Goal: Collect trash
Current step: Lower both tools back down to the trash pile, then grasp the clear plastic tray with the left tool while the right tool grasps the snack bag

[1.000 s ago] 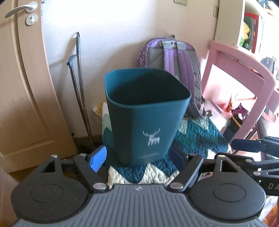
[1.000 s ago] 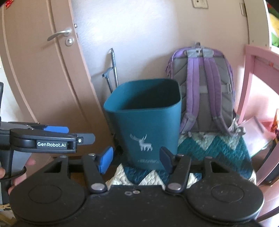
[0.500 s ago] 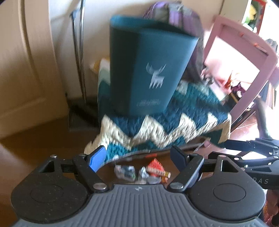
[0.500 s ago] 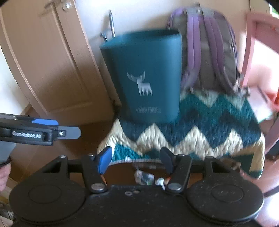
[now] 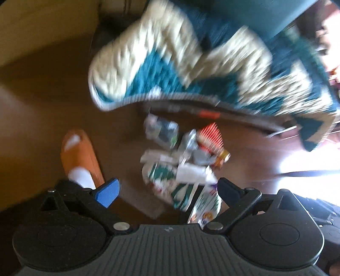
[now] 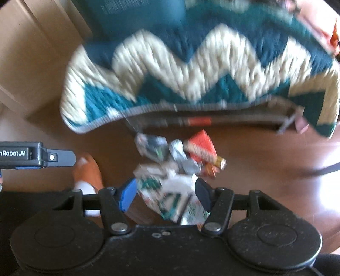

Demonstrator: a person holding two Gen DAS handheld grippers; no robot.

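A pile of trash lies on the brown floor: crumpled foil point(image 5: 161, 129) point(image 6: 153, 145), a red carton point(image 5: 210, 135) point(image 6: 201, 144) and white-green wrappers point(image 5: 167, 176) point(image 6: 170, 191). Both grippers point steeply down over it, and both views are blurred. My left gripper point(image 5: 169, 192) is opening its jaws wide; the wrappers show between the tips, and the pads do not press them. My right gripper point(image 6: 165, 195) stands open above the same wrappers. The teal bin point(image 5: 265, 12) point(image 6: 138, 12) stands beyond, at the top edge of both views.
The bin rests on a teal and cream zigzag blanket point(image 5: 180, 70) point(image 6: 191, 63) draped over a low dark edge just behind the trash. A foot in an orange slipper point(image 5: 78, 157) point(image 6: 88, 169) stands left of the pile. A left gripper finger point(image 6: 63, 158) shows at the left.
Both views have swung down from the bin to the floor, and the trash pile and the slipper have come into sight. The left jaws stand wider than before.
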